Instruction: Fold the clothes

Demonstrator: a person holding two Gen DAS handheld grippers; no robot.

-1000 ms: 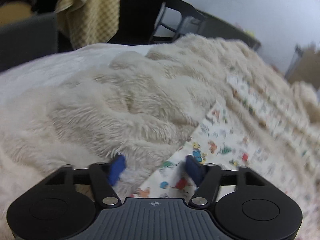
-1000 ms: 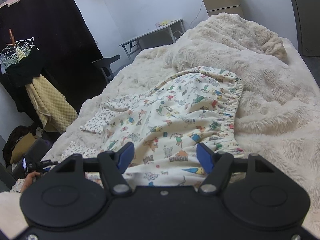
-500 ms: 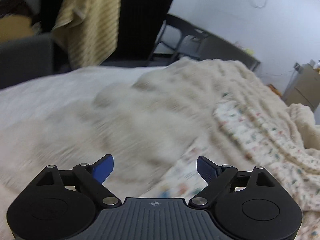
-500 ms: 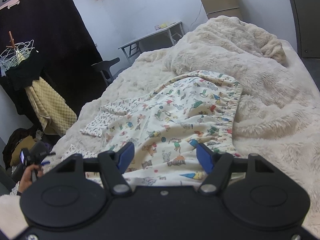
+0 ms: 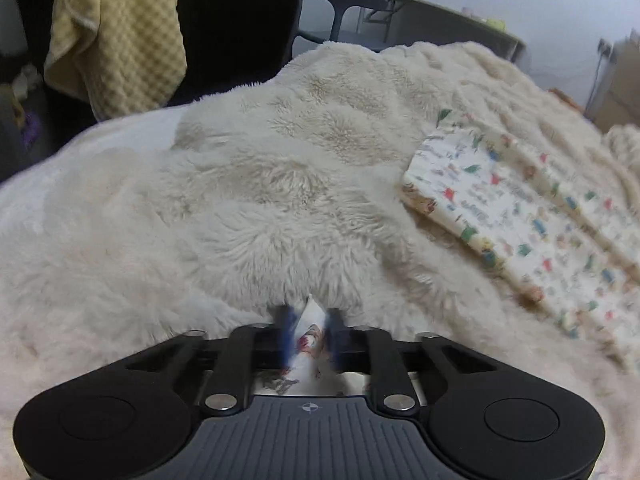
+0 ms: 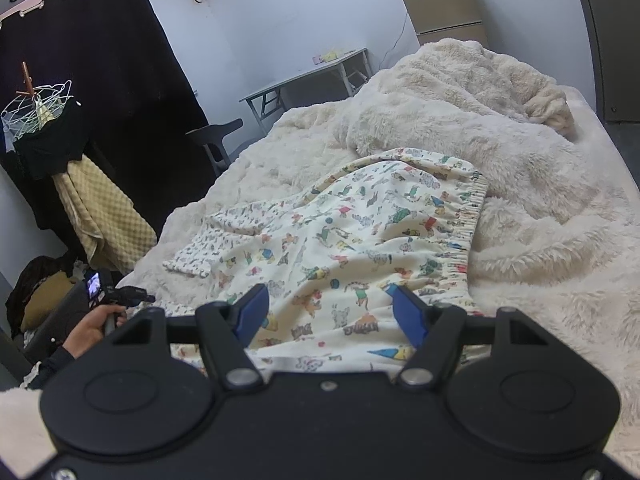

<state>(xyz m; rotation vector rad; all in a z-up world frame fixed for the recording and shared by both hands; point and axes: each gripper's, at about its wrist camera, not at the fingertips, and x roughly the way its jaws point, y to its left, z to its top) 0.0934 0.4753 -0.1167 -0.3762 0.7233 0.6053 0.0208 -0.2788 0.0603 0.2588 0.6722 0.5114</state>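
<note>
Left tool (image 5: 308, 334): pads together, clamped on a corner of the printed garment (image 5: 310, 338), thin cotton with an animal print, pinched right at the fingertips. Rest of the garment (image 6: 360, 256) lies spread on the bed, centre of the right wrist view, elastic waistband (image 6: 466, 224) on its right edge, so likely pyjama trousers or shorts. A second, finer-print piece (image 6: 208, 240) lies flat just left of it, partly tucked under.

Handling, as a judgement: light, limp, no stiffness, drapes and wrinkles easily; not slippery, not fragile. It will likely drag on the plush pile, so lift clear rather than slide. Best holds: hem corners and waistband ends, one per tool, so the fold edge stays straight.

Right tool (image 6: 326, 314): blue pads apart, garment below them, not pinched.

Surface: bed with fluffy cream blanket (image 6: 500, 152), lumpy, bunched toward the head, poor flat base for creases.

Room: yellow waffle towel (image 6: 100, 216) hanging at left, black curtain (image 6: 112, 80), dark chair (image 6: 216, 136), folding table (image 6: 304, 76), small fridge (image 6: 444, 12), door far right. A person's hand (image 6: 90, 326) shows lower left.
</note>
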